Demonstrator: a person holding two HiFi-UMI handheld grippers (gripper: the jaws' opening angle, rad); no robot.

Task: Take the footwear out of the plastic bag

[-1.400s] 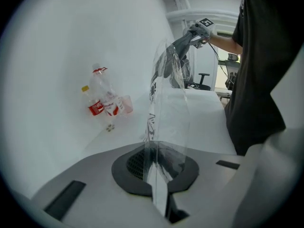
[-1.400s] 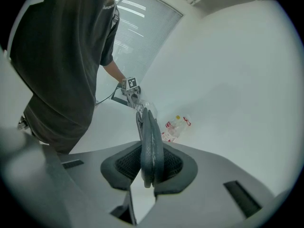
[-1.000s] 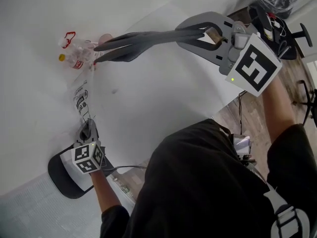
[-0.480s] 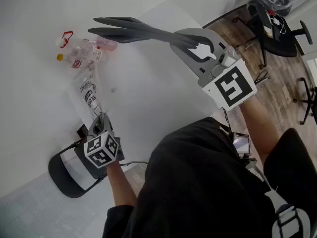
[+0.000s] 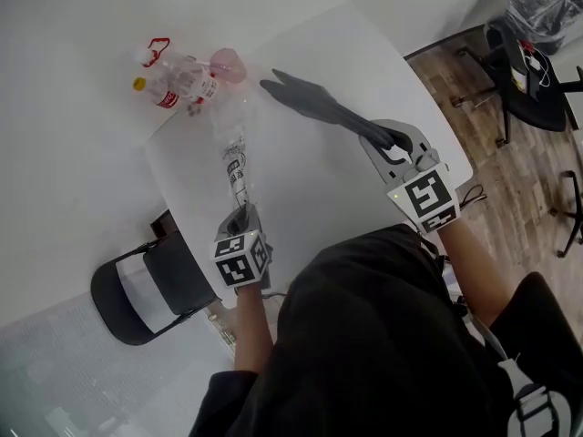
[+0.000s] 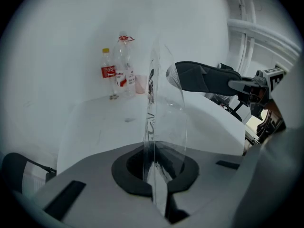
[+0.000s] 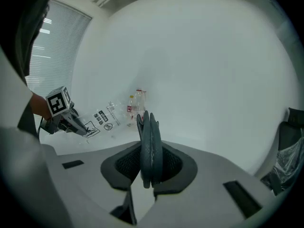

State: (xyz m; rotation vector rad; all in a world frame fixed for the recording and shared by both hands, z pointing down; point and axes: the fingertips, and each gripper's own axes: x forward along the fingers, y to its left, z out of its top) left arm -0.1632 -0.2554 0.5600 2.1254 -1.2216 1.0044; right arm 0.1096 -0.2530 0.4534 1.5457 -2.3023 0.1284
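Observation:
A pair of flat dark grey slippers point(image 5: 314, 103) is clamped at one end in my right gripper point(image 5: 387, 142), clear of the bag and pointing out over the white table point(image 5: 301, 189). In the right gripper view the two soles point(image 7: 149, 141) stand pressed together between the jaws of the right gripper point(image 7: 149, 170). My left gripper point(image 5: 242, 215) is shut on the near end of a clear printed plastic bag point(image 5: 235, 157), which stretches away toward the bottles. In the left gripper view the bag point(image 6: 164, 113) rises from the left gripper point(image 6: 154, 163), with the slippers point(image 6: 199, 77) to its right.
Two small bottles point(image 5: 178, 82) and a pink cup point(image 5: 226, 65) stand at the table's far left corner. A dark chair point(image 5: 137, 299) sits off the table's near left edge. Wood floor and an office chair point(image 5: 533, 71) are at the right.
The right gripper has brought the slippers down and nearer to me, away from the bottles. The left gripper has shifted right along the table edge, with the bag still pinched.

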